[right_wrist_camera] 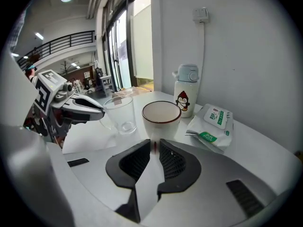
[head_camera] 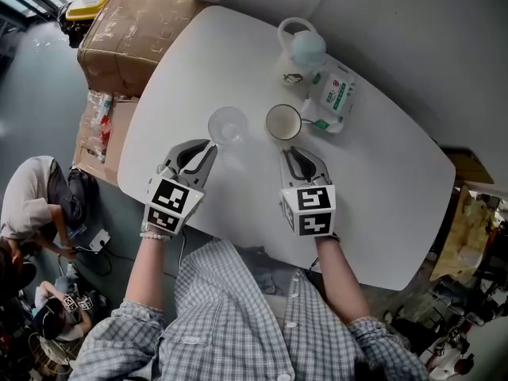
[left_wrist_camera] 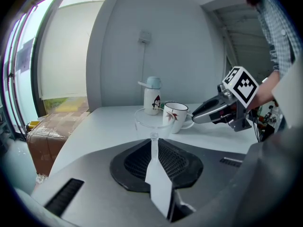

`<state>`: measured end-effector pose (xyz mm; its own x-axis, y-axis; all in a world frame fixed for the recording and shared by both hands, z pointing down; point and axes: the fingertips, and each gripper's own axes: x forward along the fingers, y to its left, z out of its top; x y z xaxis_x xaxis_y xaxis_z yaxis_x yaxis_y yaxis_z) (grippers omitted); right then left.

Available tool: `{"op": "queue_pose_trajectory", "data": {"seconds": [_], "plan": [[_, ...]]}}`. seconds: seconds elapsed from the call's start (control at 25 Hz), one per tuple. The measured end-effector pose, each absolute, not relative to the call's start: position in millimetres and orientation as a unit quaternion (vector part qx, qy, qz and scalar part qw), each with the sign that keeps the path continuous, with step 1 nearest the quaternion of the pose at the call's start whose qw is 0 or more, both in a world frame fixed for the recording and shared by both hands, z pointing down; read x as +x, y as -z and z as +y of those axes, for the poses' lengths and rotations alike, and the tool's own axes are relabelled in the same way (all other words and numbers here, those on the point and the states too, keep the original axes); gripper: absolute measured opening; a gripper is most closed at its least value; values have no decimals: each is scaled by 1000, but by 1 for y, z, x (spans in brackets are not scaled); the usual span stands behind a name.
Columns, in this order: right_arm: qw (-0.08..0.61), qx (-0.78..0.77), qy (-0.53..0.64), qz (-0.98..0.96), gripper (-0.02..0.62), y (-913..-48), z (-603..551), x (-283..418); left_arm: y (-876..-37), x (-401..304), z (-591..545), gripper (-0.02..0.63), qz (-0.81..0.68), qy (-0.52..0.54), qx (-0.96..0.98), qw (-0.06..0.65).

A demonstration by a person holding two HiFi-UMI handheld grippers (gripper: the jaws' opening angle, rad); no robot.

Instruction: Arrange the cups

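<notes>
Both tongs are clenched empty at frame centre: left gripper (head_camera: 210, 145) against glass (head_camera: 228, 125), right gripper (head_camera: 290, 152) against mug (head_camera: 282, 122), presumably for pushing.

On the table (head_camera: 381, 181), the glass (head_camera: 228, 124) stands left of the mug (head_camera: 283, 122); farther off, the bottle (head_camera: 302, 52) stands left of the wipes packet (head_camera: 334, 98).

Checked shirt (head_camera: 238, 324); grey left tongs (head_camera: 211, 144) and right tongs (head_camera: 290, 150) (black-white marker cubes (head_camera: 171, 202)).
</notes>
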<state>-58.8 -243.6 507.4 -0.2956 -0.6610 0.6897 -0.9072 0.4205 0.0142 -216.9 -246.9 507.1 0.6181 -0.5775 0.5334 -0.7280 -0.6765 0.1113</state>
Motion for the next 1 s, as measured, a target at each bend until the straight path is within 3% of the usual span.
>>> {"op": "queue_pose_trajectory", "data": {"seconds": [1.0], "plan": [[313,474,-225,-792,35,-512,-216,-107,-506,-211,-257,48,-385,-224,879,170]]}}
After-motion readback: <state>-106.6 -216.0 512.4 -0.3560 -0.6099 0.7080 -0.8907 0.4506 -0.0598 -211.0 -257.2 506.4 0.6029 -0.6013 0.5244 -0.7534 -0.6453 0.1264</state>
